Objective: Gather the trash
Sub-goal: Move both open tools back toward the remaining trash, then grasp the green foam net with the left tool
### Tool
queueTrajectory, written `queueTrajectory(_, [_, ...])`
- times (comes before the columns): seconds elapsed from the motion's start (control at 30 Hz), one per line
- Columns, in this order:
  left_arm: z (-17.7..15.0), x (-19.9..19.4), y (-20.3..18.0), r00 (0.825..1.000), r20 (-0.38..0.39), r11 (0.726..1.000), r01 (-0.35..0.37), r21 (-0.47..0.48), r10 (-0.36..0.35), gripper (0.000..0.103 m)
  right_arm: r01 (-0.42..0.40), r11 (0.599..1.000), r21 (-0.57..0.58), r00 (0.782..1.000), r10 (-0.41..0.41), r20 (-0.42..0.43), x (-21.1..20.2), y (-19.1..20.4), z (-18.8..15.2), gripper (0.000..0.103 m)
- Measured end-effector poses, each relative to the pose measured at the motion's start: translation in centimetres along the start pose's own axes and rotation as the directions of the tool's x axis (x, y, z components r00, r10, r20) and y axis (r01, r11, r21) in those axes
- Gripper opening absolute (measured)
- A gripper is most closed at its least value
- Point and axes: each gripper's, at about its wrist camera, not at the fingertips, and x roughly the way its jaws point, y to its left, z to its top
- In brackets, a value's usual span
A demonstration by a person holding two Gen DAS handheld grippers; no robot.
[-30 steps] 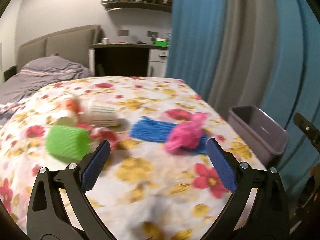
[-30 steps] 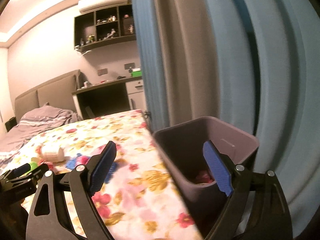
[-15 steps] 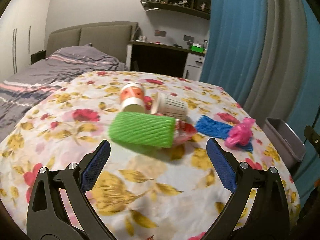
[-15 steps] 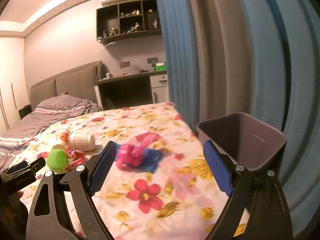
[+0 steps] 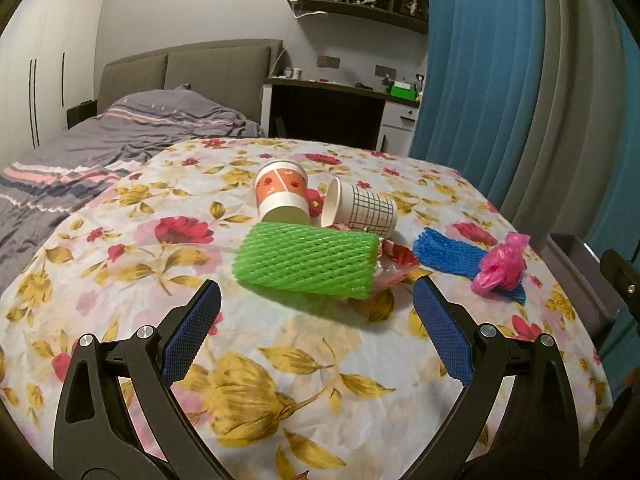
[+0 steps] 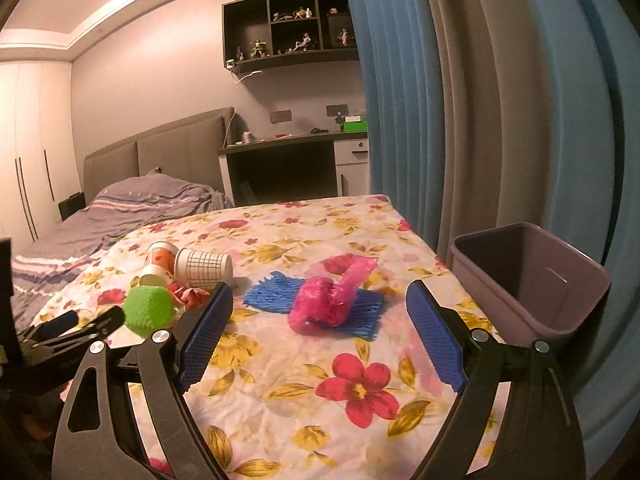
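The trash lies in a little heap on my table, on a cloth with red and yellow flowers (image 5: pixel 304 360). Closest to my left gripper (image 5: pixel 316 332) is a green foam net (image 5: pixel 308 264), rolled like a tube and lying on its side. Just behind it are two paper cups, both tipped over. One is an orange and white cup (image 5: pixel 282 194) and the other is a white cup with green squares (image 5: pixel 360 210). They touch each other. A crumpled red and white wrapper (image 5: pixel 394 258) peeks out by the end of the green net.

To the right is a flat blue foam net (image 6: pixel 276 294). A scrunched pink plastic bag (image 6: pixel 326 300) sits on top of it. That bag is right in front of my right gripper (image 6: pixel 320 334).

The purple bin (image 6: pixel 560 292) stands at the right edge of the table, next to the blue and grey curtain (image 6: pixel 460 100). I can only see bare inside walls; its bottom is hidden from me.

Both my grippers have their blue pads far apart and nothing is between them. They hang above the cloth and do not touch any trash. In my right view I can see my left gripper low on the left, near the green net.

Behind the table are a bed with a grey blanket (image 5: pixel 132 136), a dark desk (image 5: pixel 332 108) and a wall shelf with small figures (image 6: pixel 288 44)
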Motion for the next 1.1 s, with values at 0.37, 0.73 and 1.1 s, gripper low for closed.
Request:
queueTrajectory(0.37, [0.7,4.2,-0.7,0.993,-0.098,0.998,-0.060,0.017,0.062,0.080,-0.027,1.000,-0.005,0.999,0.026,-0.028,2.1,0.9,0.2,0.085])
queueTrajectory(0.73, [0.3,5.9,1.3,0.981,-0.195,0.997,-0.035,-0.065,0.022,0.021,-0.077,0.997,-0.029,0.995,0.075,-0.064,3.9,2.6,0.3,0.085])
queueTrajectory(1.1, [-0.2,2.4,4.2,0.992,-0.125,0.990,0.014,-0.137,-0.031,0.006,-0.079,0.996,-0.037,0.993,0.075,-0.095,4.7,3.4,-0.2,0.085])
